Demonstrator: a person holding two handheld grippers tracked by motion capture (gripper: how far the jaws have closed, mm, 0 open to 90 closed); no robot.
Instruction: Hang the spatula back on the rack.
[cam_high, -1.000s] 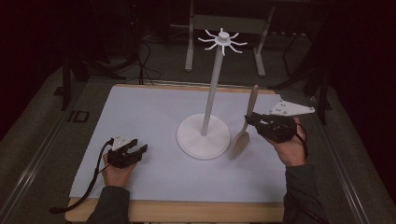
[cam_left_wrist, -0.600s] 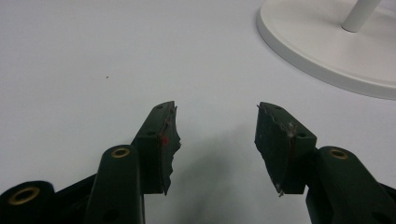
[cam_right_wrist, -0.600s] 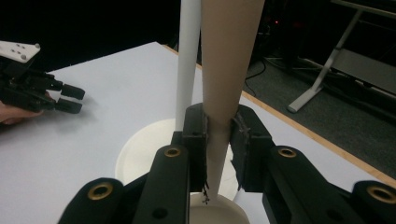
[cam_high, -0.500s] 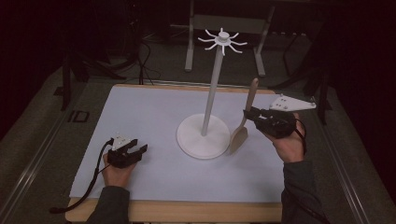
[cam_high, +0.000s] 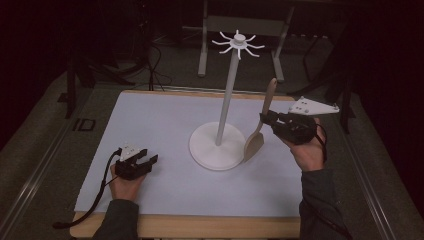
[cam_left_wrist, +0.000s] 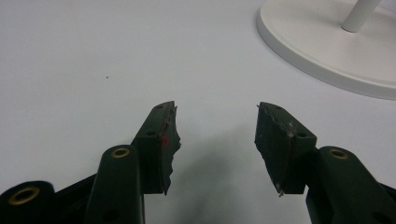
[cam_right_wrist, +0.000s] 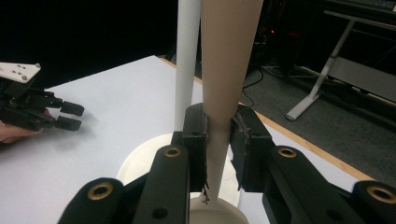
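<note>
High view: right hand-held gripper (cam_high: 263, 120) clamped on wooden spatula (cam_high: 259, 127), blade down beside stand (cam_high: 218, 146) base; left hand-held gripper (cam_high: 145, 161) resting on desk (cam_high: 165, 120).
Left gripper view: jaws spread wide, nothing between.
Right gripper view: jaws pinching spatula handle, stand pole just behind.

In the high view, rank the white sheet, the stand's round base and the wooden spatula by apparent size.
1. White sheet, largest by far.
2. Round base of the stand.
3. Wooden spatula, held upright by the right tool: longer than the base is wide, but much narrower.
</note>
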